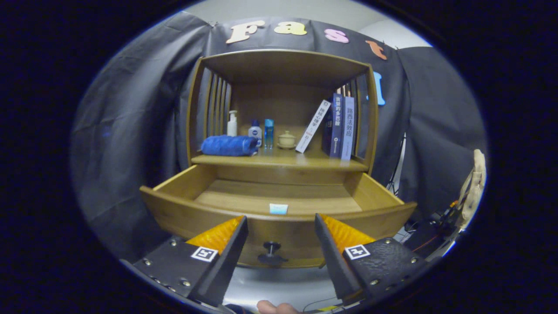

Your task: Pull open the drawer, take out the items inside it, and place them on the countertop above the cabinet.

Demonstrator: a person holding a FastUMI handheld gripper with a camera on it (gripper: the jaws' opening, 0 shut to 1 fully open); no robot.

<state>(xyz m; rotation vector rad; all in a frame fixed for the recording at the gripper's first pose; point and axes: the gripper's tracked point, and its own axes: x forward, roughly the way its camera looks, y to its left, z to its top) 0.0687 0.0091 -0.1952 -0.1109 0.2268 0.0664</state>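
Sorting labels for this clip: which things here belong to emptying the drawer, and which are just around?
Job: open drawer, its knob, small pale item inside, countertop, open gripper.
Bystanders: blue towel, bottles, little pot, books.

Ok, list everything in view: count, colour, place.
drawer: 1, wood, pulled open below the shelf
knob: 1, dark, drawer front, between the fingers
card: 1, pale, inside drawer near its front
shelf: 1, wood, above drawer
towel: 1, blue, shelf left
pump bottle: 1, white, behind towel
bottles: 2, blue-and-white and blue, mid shelf
pot: 1, beige, lidded, mid shelf
books: 3, one white leaning, two dark upright, shelf right
gripper: 1, open, before drawer
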